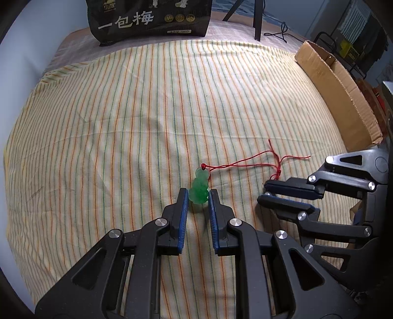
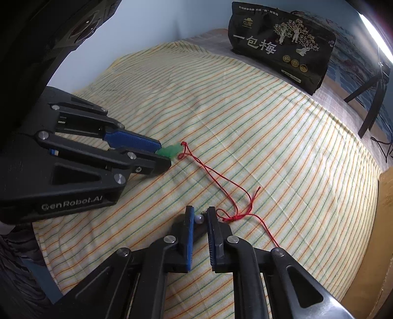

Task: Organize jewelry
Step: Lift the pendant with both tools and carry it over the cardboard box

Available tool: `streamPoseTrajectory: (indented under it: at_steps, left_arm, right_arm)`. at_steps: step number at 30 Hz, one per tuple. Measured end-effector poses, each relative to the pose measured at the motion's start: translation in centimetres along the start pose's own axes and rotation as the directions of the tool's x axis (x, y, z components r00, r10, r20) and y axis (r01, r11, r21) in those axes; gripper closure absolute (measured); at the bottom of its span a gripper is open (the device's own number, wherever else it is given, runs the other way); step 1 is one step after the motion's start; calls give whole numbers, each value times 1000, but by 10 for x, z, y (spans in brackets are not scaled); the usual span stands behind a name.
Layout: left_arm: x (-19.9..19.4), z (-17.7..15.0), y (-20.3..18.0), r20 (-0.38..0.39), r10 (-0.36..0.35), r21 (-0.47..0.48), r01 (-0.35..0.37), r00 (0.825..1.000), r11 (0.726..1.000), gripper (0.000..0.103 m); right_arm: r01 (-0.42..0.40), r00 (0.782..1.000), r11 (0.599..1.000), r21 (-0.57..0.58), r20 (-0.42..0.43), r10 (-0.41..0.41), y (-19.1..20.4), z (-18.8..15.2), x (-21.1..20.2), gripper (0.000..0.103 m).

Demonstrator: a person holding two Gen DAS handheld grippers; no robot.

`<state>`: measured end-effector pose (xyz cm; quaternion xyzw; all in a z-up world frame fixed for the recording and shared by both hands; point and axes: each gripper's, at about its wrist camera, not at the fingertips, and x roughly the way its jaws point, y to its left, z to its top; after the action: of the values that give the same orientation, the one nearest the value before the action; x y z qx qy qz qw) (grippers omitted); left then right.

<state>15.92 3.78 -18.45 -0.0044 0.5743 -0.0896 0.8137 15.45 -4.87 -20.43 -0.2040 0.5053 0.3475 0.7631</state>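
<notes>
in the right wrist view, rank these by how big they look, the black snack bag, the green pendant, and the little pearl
1. Black snack bag, clearly largest, though farthest away.
2. Green pendant, partly hidden by the left gripper.
3. Pearl, smallest even though nearest the camera, between the right gripper's fingers.

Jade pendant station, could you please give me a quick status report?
Left gripper shut on green jade pendant. Right gripper holding small pearl. Red cord trails across striped cloth.

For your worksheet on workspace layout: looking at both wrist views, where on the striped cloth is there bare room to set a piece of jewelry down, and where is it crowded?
Bare: the wide striped cloth between the black snack bag and the left gripper, and leftward to its edge. Crowded: around the green pendant, its red cord, and the right gripper with a small pearl, toward the cardboard box.
</notes>
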Motion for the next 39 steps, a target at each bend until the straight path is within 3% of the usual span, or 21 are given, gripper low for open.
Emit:
streamPoseTrajectory:
  at_steps: [10, 21, 39]
  left_arm:
    - [-25, 13, -6, 75, -25, -10, 26, 997, 1000, 88]
    - [-56, 33, -28, 165, -54, 8, 53, 985, 999, 88]
    - [-113, 77, -111, 321, -165, 113, 135, 933, 984, 88]
  right_arm:
    - [-20, 996, 998, 57, 89, 15, -14, -10, -49, 95]
    - [30, 984, 985, 169, 170, -59, -54, -30, -103, 95]
    - [125, 939, 927, 355, 258, -226, -130, -68, -177, 95]
